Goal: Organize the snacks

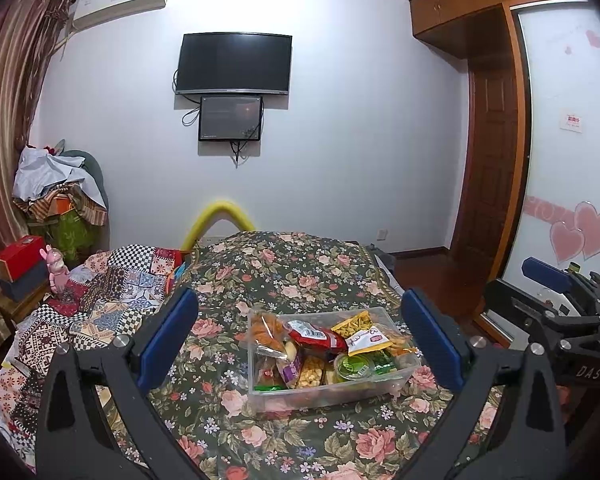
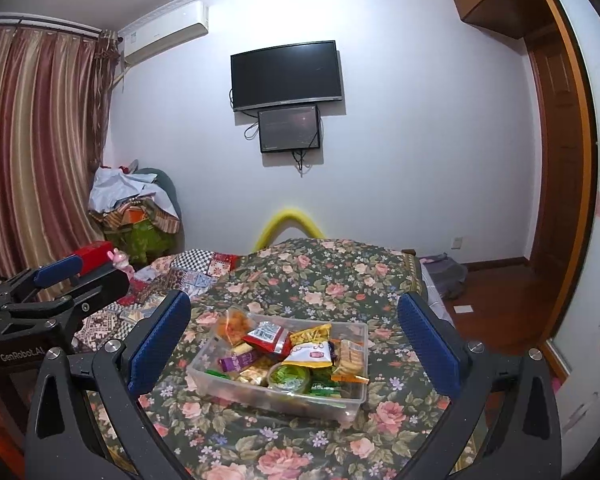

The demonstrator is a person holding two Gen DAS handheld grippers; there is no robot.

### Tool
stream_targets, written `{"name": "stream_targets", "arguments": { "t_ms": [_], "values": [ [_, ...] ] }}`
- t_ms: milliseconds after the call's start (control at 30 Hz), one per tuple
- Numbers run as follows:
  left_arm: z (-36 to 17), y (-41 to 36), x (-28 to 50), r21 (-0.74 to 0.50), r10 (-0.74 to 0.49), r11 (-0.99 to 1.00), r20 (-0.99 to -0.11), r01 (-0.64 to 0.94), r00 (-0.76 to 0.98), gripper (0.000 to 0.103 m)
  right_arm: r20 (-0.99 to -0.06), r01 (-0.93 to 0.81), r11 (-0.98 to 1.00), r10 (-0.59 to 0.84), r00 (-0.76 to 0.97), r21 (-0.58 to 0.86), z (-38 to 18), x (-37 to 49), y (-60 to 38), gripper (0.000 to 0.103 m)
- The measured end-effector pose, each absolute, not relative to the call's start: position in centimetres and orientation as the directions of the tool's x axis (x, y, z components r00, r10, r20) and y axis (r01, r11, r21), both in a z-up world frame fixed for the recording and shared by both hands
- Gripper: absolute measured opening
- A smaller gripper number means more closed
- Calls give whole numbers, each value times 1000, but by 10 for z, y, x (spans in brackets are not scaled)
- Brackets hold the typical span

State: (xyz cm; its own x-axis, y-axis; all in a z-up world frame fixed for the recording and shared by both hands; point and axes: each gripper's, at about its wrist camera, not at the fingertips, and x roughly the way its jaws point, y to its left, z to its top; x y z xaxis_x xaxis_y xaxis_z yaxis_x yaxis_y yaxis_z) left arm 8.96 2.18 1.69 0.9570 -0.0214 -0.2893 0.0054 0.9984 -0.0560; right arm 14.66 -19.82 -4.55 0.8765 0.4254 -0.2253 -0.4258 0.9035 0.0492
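Note:
A clear plastic bin [image 1: 396,376] [image 2: 260,396] full of snack packets stands on the floral bedspread [image 1: 292,272] [image 2: 320,276]. In it lie a red packet [image 1: 316,336] [image 2: 270,338], a yellow-white packet [image 1: 366,336] [image 2: 310,356], a green round tub [image 1: 352,366] [image 2: 290,376] and several others. My left gripper [image 1: 300,344] is open and empty, held above and short of the bin. My right gripper [image 2: 296,344] is open and empty, likewise short of the bin. Each gripper shows at the edge of the other's view [image 1: 556,300] [image 2: 60,280].
A patchwork quilt [image 1: 112,292] [image 2: 188,272] lies left of the bedspread. A red box [image 1: 18,256] and a pink toy [image 1: 56,268] sit at the far left. A wardrobe [image 1: 496,160] and wooden floor [image 2: 500,296] are to the right. A TV [image 1: 234,64] hangs on the far wall.

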Motion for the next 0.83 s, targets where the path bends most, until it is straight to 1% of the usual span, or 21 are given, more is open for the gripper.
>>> {"name": "stream_targets", "arguments": {
  "t_ms": [400, 567, 833],
  "values": [
    [18, 20, 89, -52, -30, 999, -293, 15, 956, 103, -227, -423, 905, 422, 878, 50, -47, 147, -198, 103],
    [17, 21, 90, -69, -56, 997, -304, 37, 951, 103, -230, -420, 906, 421, 878, 53, -47, 147, -198, 103],
    [14, 20, 90, -68, -62, 997, -318, 43, 946, 103, -240, -420, 906, 420, 875, 54, -49, 148, -195, 103]
  ]
}}
